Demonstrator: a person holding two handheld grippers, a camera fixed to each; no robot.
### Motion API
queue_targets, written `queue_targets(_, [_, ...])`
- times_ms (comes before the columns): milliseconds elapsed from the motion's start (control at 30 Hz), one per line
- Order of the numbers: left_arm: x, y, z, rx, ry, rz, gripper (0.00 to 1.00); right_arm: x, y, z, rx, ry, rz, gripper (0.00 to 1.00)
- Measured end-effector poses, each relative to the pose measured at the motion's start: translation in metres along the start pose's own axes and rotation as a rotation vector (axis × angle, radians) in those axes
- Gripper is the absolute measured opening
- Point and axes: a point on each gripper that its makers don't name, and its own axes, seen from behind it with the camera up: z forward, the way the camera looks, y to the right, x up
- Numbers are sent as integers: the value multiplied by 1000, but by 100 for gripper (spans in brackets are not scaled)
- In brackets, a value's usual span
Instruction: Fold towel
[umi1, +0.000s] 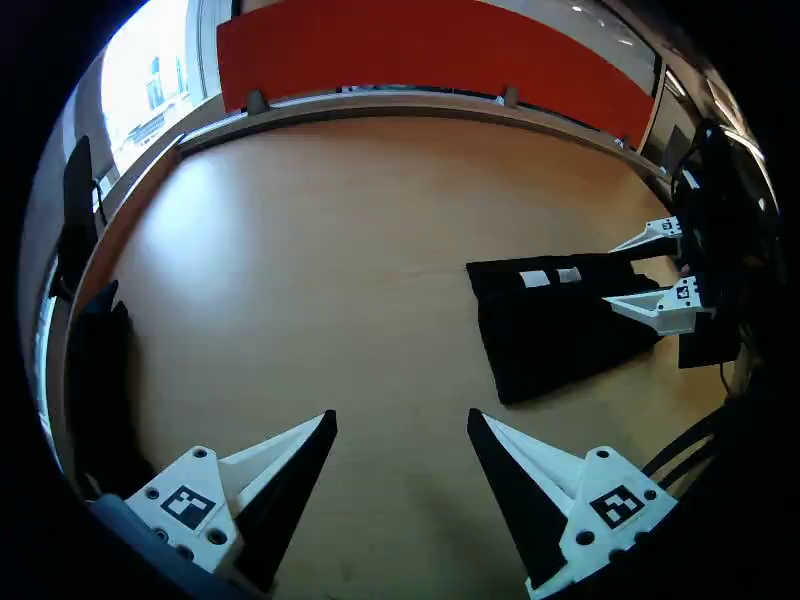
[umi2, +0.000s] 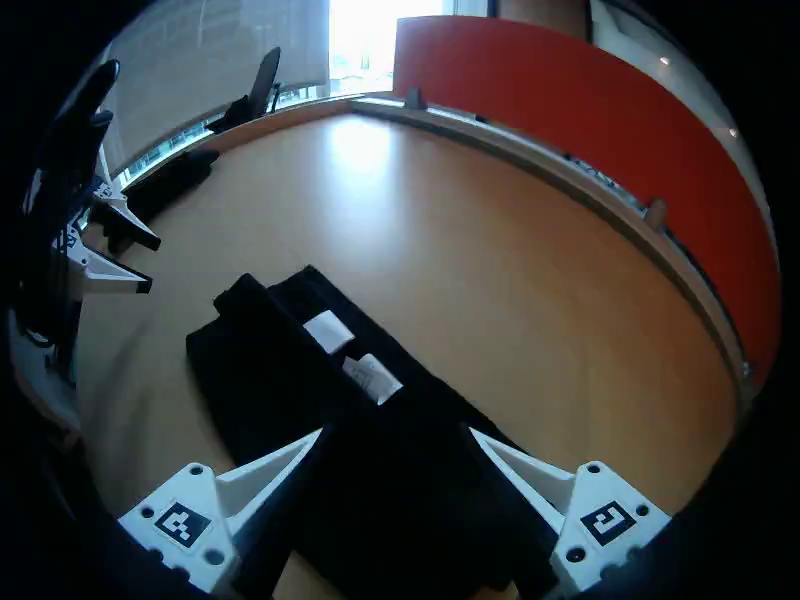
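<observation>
The black towel (umi2: 290, 380) lies on the wooden table (umi2: 520, 260), directly beneath and ahead of the right gripper (umi2: 397, 440). That gripper's fingers stand spread wide with nothing pinched between them. The towel looks partly folded. A long band carrying two white tags (umi2: 327, 330) runs away from the fingers, and a broader layer spreads out to their left.

The left gripper (umi1: 400, 470) is likewise released and empty, poised over bare table. From there the towel (umi1: 550, 330) sits well off to its front right, with the right gripper (umi1: 612, 275) at the towel's far side.

The next fold probably wants both grippers on the cloth, so the left one would need to cross to a free corner first. Each should come in low and take every layer at the edge in one pinch. They should then lift together and lay edge onto edge without dragging the pile across the wood. Uneven lifting would likely skew the band with the tags.

The towel's near end passes under the right gripper's fingers and out of the bottom of the right gripper view, so its corners there cannot be made out. Black on black hides the creases, and the number of layers is uncertain. Whether the right gripper's tips touch the cloth cannot be told. A dark shape (umi1: 95, 380) to the left of the left gripper is too dim to identify.
</observation>
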Motion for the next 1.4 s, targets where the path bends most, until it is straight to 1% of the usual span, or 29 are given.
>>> queue_targets(367, [2, 0, 0, -6, 4, 5, 97, 7, 9, 4, -11, -7, -17, 94])
queue_targets(767, [3, 5, -2, -15, 8, 18, 97, 25, 29, 10, -36, -7, -26, 94])
queue_targets(1100, [5, 6, -6, -17, 19, 13, 97, 39, 43, 15, -51, -8, -44, 94])
queue_targets(1400, [4, 7, -8, -15, 21, 12, 97, 43, 47, 14, -54, -6, -51, 94])
